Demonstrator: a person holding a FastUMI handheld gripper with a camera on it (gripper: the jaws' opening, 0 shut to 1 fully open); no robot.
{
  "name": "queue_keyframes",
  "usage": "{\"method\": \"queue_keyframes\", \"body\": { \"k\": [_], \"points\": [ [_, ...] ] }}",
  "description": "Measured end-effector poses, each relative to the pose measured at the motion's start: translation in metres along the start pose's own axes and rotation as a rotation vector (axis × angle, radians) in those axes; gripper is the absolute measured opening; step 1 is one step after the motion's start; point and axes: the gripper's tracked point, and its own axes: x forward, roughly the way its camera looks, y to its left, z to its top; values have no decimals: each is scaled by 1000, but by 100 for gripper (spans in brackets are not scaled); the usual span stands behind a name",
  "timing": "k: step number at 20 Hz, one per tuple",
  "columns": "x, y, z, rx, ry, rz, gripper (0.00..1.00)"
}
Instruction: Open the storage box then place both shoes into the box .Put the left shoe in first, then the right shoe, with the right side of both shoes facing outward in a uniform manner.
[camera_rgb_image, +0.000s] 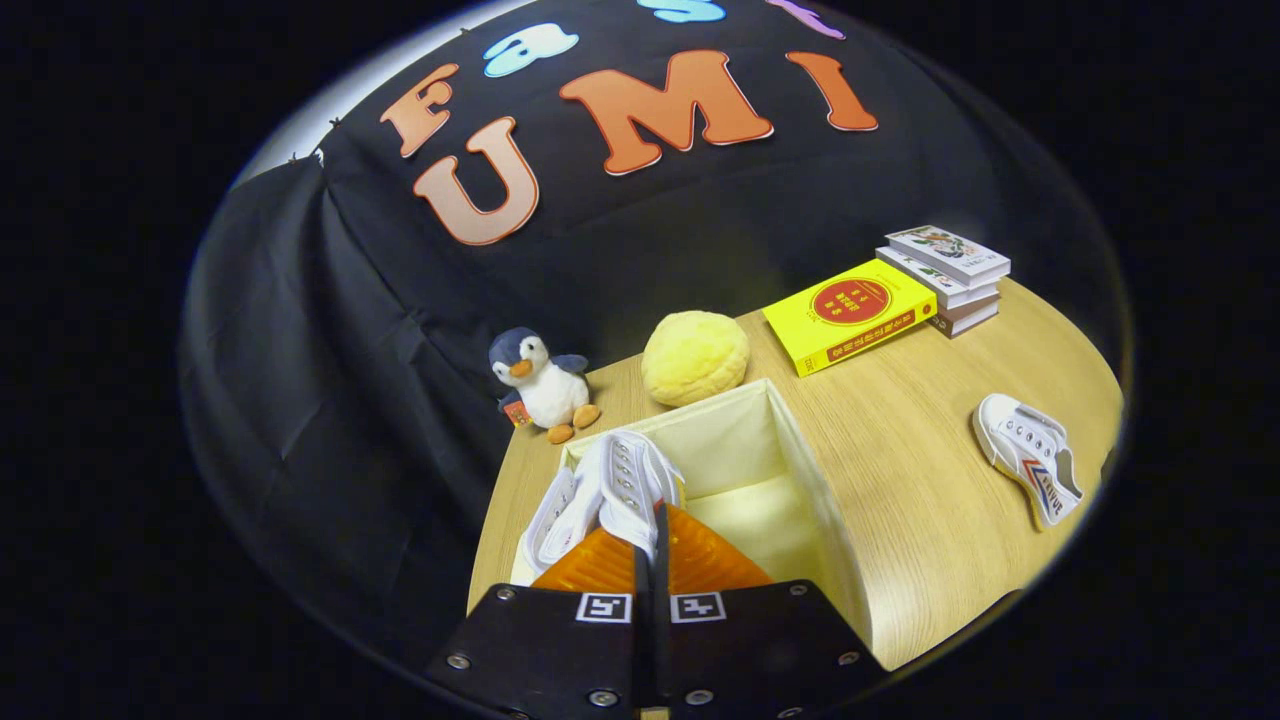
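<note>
- the fingers (650, 548) are pressed close together and pinch the upper edge of a white shoe (610, 490), which hangs over the near left part of the open box (800, 440).
- by the task order this should be the left shoe; the step in hand looks like lowering it into the box.
- the box is already open, its pale lining bare on the far and right side, so there is room for a second shoe beside this one.
- to do it well: keep the pinch firm until the sole rests on the box floor, then spread the fingers; letting go early could tip the shoe over.
- set it hard against the left wall, straight along the box, so the other shoe fits next to it.
- check that its right side faces outward before release; from here i cannot tell which way it faces.
- the other shoe (1030, 458) lies on its side on the surface (920, 420), well apart to the right of the box, next in line.
- the penguin (540, 385), the yellow ball (695, 357) and the books (900, 295) stand beyond the box, clear of the path.
</note>
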Motion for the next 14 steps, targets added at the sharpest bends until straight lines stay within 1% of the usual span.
{"method": "queue_keyframes", "body": {
  "k": [2,6,8,9,10,11,13,14],
  "points": [
    [4,0,-7,-8,-6,-16,0],
    [17,4,-29,8,25,-44,0],
    [19,4,-44,-45,69,-66,0],
    [19,-1,-55,-70,104,-94,6],
    [20,-6,-62,-98,118,-125,14],
    [18,-10,-55,-113,91,-138,42],
    [14,-4,-40,-154,44,-123,99],
    [11,-3,-33,-170,30,-111,99]
  ]
}}
